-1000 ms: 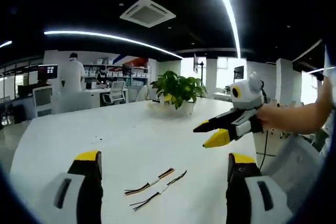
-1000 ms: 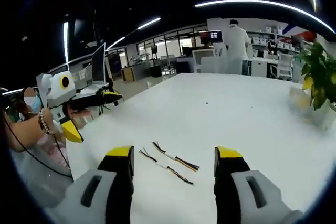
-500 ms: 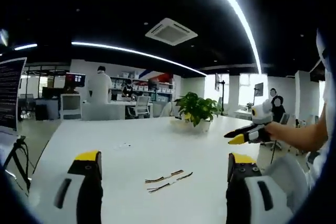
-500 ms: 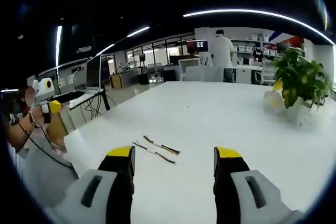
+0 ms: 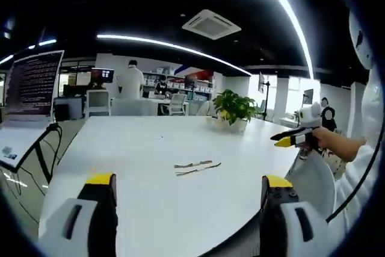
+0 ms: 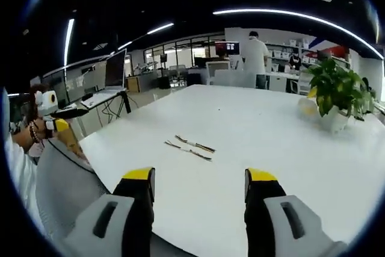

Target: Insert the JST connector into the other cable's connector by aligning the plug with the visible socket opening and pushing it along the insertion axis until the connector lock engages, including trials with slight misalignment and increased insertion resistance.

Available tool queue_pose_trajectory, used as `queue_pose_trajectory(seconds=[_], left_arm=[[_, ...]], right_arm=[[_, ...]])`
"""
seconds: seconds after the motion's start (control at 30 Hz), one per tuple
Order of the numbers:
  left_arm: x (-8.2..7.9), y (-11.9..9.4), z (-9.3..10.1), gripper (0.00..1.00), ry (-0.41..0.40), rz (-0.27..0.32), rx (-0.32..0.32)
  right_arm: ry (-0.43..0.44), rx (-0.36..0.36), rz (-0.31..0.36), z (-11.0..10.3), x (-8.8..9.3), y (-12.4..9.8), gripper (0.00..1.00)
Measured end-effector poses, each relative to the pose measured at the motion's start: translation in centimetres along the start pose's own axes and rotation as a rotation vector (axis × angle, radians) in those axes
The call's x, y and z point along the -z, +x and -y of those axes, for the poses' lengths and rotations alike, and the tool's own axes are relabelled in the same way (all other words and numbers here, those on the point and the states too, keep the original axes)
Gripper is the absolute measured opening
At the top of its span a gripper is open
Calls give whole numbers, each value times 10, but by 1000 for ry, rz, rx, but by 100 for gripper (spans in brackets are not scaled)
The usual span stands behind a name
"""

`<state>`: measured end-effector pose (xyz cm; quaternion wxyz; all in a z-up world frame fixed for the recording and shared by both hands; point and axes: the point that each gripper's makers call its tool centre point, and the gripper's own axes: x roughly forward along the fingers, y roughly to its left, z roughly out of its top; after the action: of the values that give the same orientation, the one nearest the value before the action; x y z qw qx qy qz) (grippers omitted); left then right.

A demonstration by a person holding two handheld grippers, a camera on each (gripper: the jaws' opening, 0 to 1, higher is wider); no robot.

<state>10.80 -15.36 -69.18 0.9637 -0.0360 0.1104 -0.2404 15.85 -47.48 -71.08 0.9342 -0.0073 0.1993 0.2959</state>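
Two short cables with white connectors lie side by side on the white table [image 5: 138, 148]: one cable [image 5: 192, 164] and the other cable [image 5: 198, 170] in the left gripper view, and again as a cable [image 6: 194, 144] and a second cable [image 6: 188, 151] in the right gripper view. My left gripper [image 5: 187, 188] is open and empty, well back from the cables near the table's edge. My right gripper [image 6: 198, 179] is open and empty too, held off the near edge. The right gripper [image 5: 293, 138] also shows at the right of the left gripper view, and the left gripper [image 6: 60, 115] at the left of the right gripper view.
A potted plant [image 6: 332, 93] stands at the far side of the table [image 6: 271, 130]. A monitor [image 5: 35, 83] on a stand is left of the table. A person [image 6: 254, 58] stands at desks far behind. A grey chair back [image 6: 66, 179] is close to me.
Both views have pulled back from the table; the cables look smaller and farther away. The two grippers have drawn apart and stay open.
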Motion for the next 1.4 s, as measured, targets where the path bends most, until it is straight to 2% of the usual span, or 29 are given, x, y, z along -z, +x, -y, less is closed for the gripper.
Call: queue_pose_trajectory(seconds=[0.1,0.2,0.37,0.47,0.5,0.67,0.73,0.83,0.97,1.0,1.1,1.17,1.2,1.3,1.4], left_arm=[[7,-2,6,99,-22,-9,11],[8,-1,12,99,-82,0,27],[12,3,14,99,-63,-6,22],[17,6,17,98,-88,-7,34],[14,6,18,98,-130,12,37],[14,11,14,98,-169,20,24],[15,15,17,97,-165,11,29],[23,24,20,98,-86,-36,21],[36,37,35,97,-77,-77,57],[42,37,33,96,-41,-117,52],[38,37,21,94,-60,-81,19],[41,39,15,94,-134,-88,0],[42,40,12,92,-144,-90,-6],[45,41,7,85,-122,-103,-30],[46,41,7,82,-112,-106,-27]], right_arm=[[12,-5,-15,-7,10,-3,58],[19,4,-30,-7,18,-5,58],[43,2,-49,-13,32,-2,56],[21,2,-74,-22,41,4,56],[16,1,-81,-24,43,5,56],[-19,37,-119,-18,54,11,58],[-27,45,-132,-16,57,13,57],[-13,62,-140,-12,59,13,56],[9,75,-146,-8,62,14,56],[12,76,-149,-7,62,14,56],[30,76,-145,-6,63,15,56],[47,78,-149,-5,64,16,56],[47,82,-150,-5,64,15,56],[41,84,-158,-5,65,16,54],[41,83,-169,-5,67,16,54]])
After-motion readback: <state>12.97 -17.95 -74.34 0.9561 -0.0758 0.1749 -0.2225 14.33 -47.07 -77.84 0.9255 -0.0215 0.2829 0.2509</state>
